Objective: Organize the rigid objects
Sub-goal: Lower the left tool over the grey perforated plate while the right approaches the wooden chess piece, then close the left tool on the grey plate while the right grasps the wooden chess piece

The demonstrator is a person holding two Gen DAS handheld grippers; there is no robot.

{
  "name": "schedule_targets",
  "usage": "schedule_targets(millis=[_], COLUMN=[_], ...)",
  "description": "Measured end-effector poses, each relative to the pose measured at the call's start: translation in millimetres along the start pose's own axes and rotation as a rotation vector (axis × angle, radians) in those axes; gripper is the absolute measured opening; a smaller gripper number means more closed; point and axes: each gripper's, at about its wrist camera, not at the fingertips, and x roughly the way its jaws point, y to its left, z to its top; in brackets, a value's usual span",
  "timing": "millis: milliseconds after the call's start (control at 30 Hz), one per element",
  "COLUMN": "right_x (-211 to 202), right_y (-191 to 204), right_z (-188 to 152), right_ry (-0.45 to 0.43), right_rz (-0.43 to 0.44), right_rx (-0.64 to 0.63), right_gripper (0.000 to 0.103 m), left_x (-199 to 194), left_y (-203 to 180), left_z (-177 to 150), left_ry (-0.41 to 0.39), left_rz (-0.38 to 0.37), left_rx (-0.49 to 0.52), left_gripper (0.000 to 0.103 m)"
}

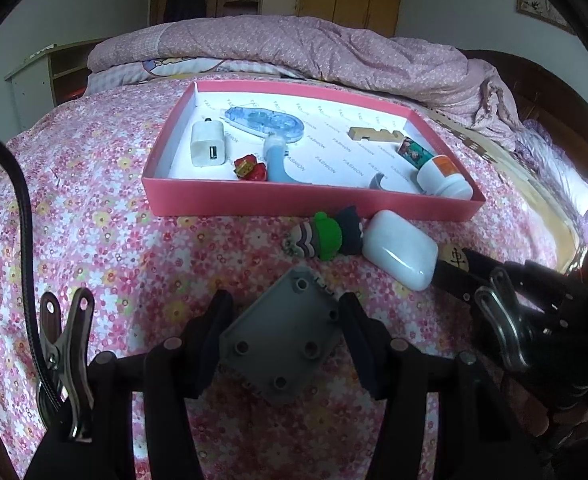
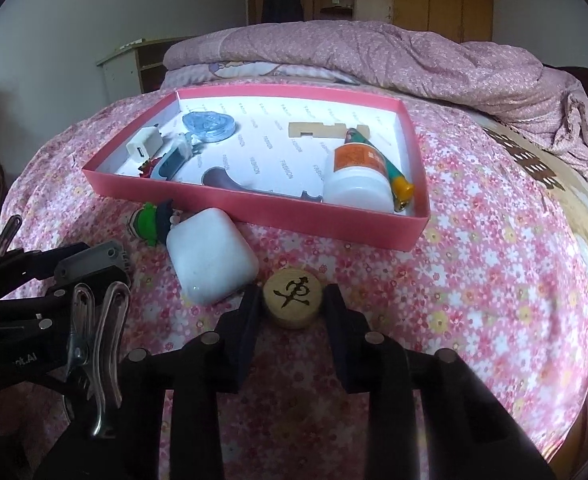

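Observation:
A grey square plate with holes point(image 1: 282, 344) sits between the fingers of my left gripper point(image 1: 286, 304), which is shut on its two sides just above the flowered bedspread. The same plate point(image 2: 90, 260) shows at the left of the right wrist view. My right gripper point(image 2: 292, 300) is shut on a round wooden chess piece point(image 2: 292, 294) with a black character; it rests on the bedspread. A white rounded case point(image 1: 399, 250) and a green toy figure point(image 1: 321, 236) lie in front of the pink box point(image 1: 294, 200).
The pink box holds a white charger point(image 1: 207, 145), a blue tape dispenser point(image 1: 266, 122), a white bottle point(image 1: 441, 178), a wooden block point(image 1: 373, 134) and other small items. A rolled pink quilt point(image 1: 294, 44) lies behind it. The bed's edge falls away at right.

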Motion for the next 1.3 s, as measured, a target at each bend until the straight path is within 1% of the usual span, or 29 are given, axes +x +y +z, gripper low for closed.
schedule_targets(millis=[267,300,333,500,733,833,900,933,1200,1300], right_x=[-6,-6,-7,-10,-11,-11,-13,-14,-22,-24], right_y=[-3,-3,-4,-4,-4,-4,-5,-6,-11,-11], right_z=[-7,-8,-9,-11,-13,-13,-14,-14,-9,-9], right_ry=[0.001,0.001,0.002,0.002,-0.007,-0.006,-0.004,-0.005,-0.030,-0.034], right_rz=[0.016,0.018,0.021,0.034,0.034,0.045,0.065,0.077,0.120,0.125], right_rx=[0.030,0.035,0.041,0.057,0.053,0.062,0.080,0.090,0.119,0.119], right_gripper=[0.033,0.033,0.033,0.033,0.033,0.033,0.032,0.033,0.032,0.032], left_x=[-5,-6,-6,-4,-5,-8,-13,-16,-23,-24], left_y=[2,2,2,4,2,0,-1,-1,-5,-7], left_z=[1,2,2,4,2,4,6,8,16,15], left_ry=[-0.001,-0.004,0.001,0.019,0.017,0.011,0.001,-0.004,-0.008,-0.013], left_rz=[-0.032,-0.034,-0.036,-0.059,-0.056,-0.064,-0.070,-0.075,-0.103,-0.088], left_rx=[-0.015,-0.014,-0.013,-0.035,0.002,0.011,0.012,0.011,0.024,0.047], left_gripper=[0.058,0.035,0.027,0.028,0.028,0.021,0.014,0.013,0.010,0.010])
